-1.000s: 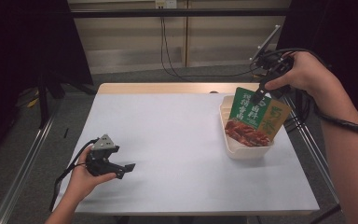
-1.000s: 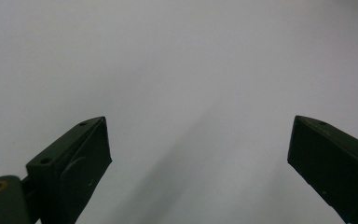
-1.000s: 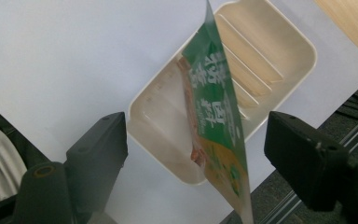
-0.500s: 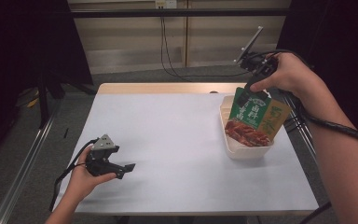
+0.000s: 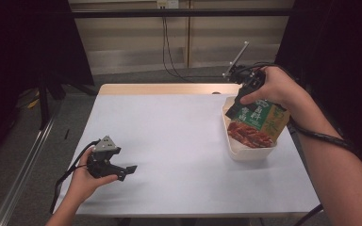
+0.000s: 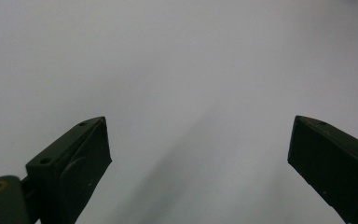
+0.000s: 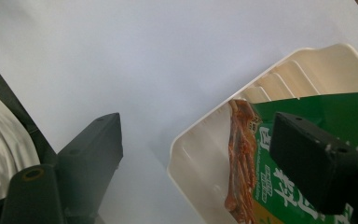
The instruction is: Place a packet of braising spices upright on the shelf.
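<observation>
left side first: my left gripper [image 5: 122,169] rests low on the white-covered bench [image 5: 169,141] near the front left corner, held in the left hand [image 5: 82,181]. its fingers [image 6: 70,163] stand wide apart with nothing between them, just bare bench surface under them in the left gripper view.

middle of the bench is bare white sheet.

right side: shallow cream plastic tray [image 5: 247,149] sits near the right edge, and a flat green printed snack pouch with a red-brown food picture [image 5: 257,122] leans in it, tilted, its top edge up by my right gripper [image 5: 238,101]. in the right gripper view the fingers [image 7: 307,158] are spread wide; one sits in front of the pouch, the other is out over the bench, well clear of the tray rim. so they are open and clamp nothing. can't tell whether the near finger touches the film.

handling guess: pouch looks light, soft and glossy, likely slippery, and it will buckle if pinched mid-panel. contents may crush. i'd take it by the flat sealed top edge, the stiffest part, with both fingers across the seam. tray looks thin, light, ribbed, and likely slides on the sheet if nudged.
</observation>
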Available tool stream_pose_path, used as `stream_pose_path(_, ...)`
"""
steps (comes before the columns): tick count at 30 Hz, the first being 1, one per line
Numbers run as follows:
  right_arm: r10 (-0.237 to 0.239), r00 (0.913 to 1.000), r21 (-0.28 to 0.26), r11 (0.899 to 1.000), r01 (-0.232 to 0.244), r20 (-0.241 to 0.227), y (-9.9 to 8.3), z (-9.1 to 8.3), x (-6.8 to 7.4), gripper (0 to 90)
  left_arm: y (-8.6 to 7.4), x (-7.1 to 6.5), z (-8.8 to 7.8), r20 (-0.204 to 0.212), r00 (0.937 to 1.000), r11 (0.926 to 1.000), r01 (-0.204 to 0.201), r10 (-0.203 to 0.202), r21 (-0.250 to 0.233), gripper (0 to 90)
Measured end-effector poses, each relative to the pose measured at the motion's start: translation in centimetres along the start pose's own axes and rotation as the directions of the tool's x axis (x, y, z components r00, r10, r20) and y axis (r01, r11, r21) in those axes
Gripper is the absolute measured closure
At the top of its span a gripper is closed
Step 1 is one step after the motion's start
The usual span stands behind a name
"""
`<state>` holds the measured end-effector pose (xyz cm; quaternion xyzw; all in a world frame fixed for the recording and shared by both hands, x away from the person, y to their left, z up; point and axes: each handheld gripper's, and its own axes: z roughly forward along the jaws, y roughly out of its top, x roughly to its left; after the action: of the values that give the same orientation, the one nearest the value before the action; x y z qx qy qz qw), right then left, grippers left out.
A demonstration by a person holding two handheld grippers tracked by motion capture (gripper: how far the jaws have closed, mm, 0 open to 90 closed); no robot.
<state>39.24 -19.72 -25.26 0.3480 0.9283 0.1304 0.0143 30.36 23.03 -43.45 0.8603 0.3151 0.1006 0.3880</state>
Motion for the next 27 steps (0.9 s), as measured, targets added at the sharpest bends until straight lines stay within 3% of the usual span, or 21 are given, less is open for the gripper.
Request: stream_pose_path(27, -0.091, 0.9954, 0.035, 0.995, 0.092, -0.032, -0.8, 6.1, 2.1, 17.3, 0.0, 0.1, -0.2, -0.008, 0.9998, 0.9999, -0.016, 0.016, 0.006, 5.4)
